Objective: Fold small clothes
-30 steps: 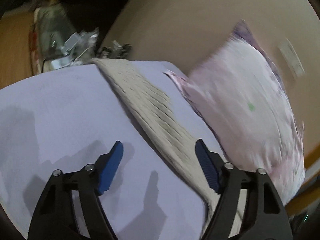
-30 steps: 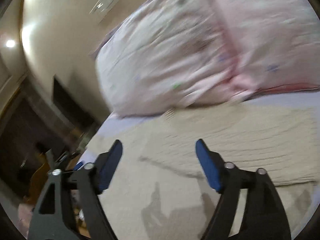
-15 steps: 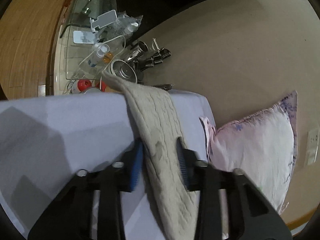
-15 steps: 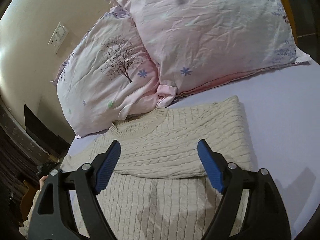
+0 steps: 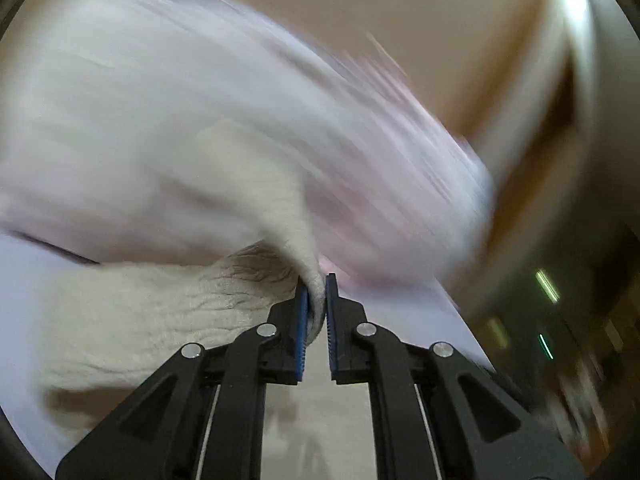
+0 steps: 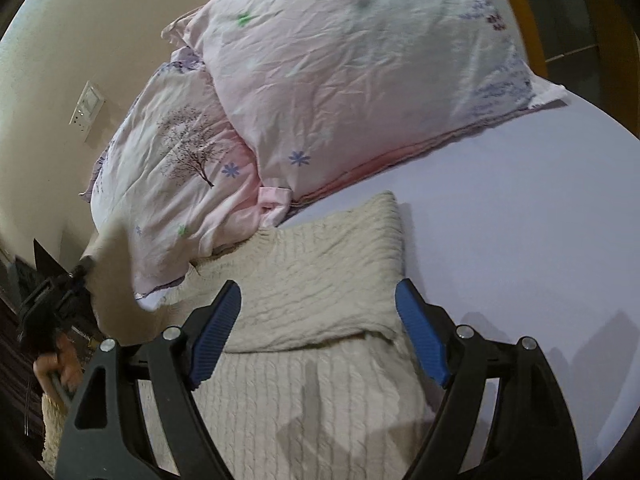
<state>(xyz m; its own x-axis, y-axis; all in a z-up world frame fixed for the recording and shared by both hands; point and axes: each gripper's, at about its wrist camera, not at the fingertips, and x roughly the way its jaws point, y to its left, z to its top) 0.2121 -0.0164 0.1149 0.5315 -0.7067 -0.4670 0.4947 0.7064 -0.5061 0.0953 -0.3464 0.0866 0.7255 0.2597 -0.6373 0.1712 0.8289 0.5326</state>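
A cream cable-knit sweater (image 6: pixel 320 280) lies on a pale lilac bed sheet (image 6: pixel 520 240), its right sleeve folded over the body. My left gripper (image 5: pixel 316 300) is shut on the sweater's left sleeve (image 5: pixel 280 208) and holds it lifted; that view is blurred by motion. The left gripper also shows at the far left of the right wrist view (image 6: pixel 78 270), with the sleeve (image 6: pixel 112 280) raised from it. My right gripper (image 6: pixel 318 334) is open and empty, hovering above the sweater's body.
Two pink floral pillows (image 6: pixel 340 80) lie against the beige wall (image 6: pixel 80 20) just behind the sweater. A wall switch plate (image 6: pixel 86 108) is on the wall. A wooden bed frame edge (image 6: pixel 520 12) runs at the upper right.
My left gripper has closed on the sleeve and swung it up off the bed edge toward the pillows. My right gripper has barely moved over the sweater.
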